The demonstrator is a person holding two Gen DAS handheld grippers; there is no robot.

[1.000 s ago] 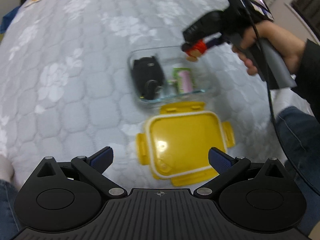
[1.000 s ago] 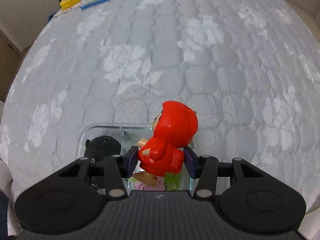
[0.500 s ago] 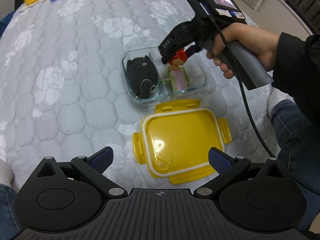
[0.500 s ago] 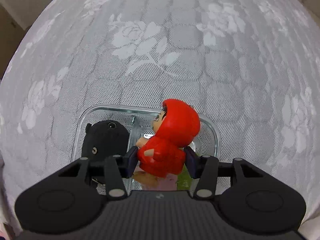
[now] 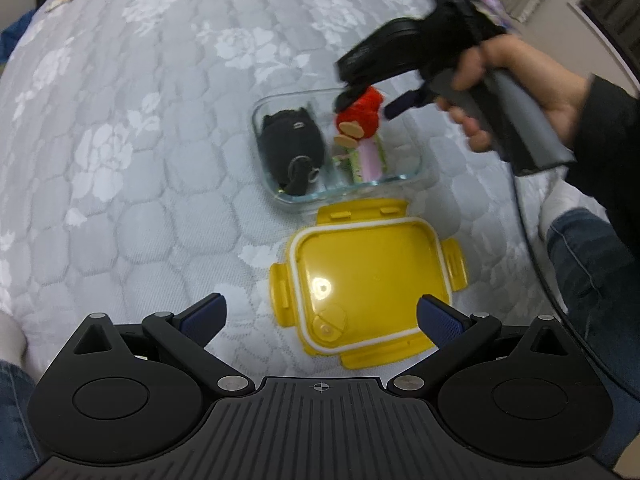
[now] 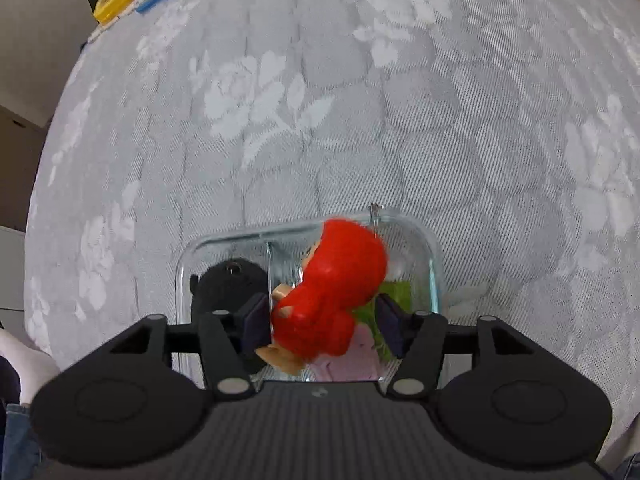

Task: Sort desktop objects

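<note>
The left gripper (image 5: 320,316) hovers with blue-padded jaws spread wide and empty above a yellow square plastic lid (image 5: 368,276) lying on the grey floral quilted cover (image 5: 132,128). Beyond it, a clear divided glass container (image 5: 416,160) holds a black pouch (image 5: 290,146) in one compartment. The right gripper (image 5: 366,106), jaws just opening, straddles a red-hooded toy figure (image 5: 360,114) over the other compartment's pink-and-green item (image 5: 370,156).

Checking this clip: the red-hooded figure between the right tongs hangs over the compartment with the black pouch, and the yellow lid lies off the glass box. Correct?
One slip. The red-hooded figure is over the other compartment of the glass box, the one with the pink and green item, not the black pouch. Both wrist views show it. The yellow lid does lie off the box.
</note>
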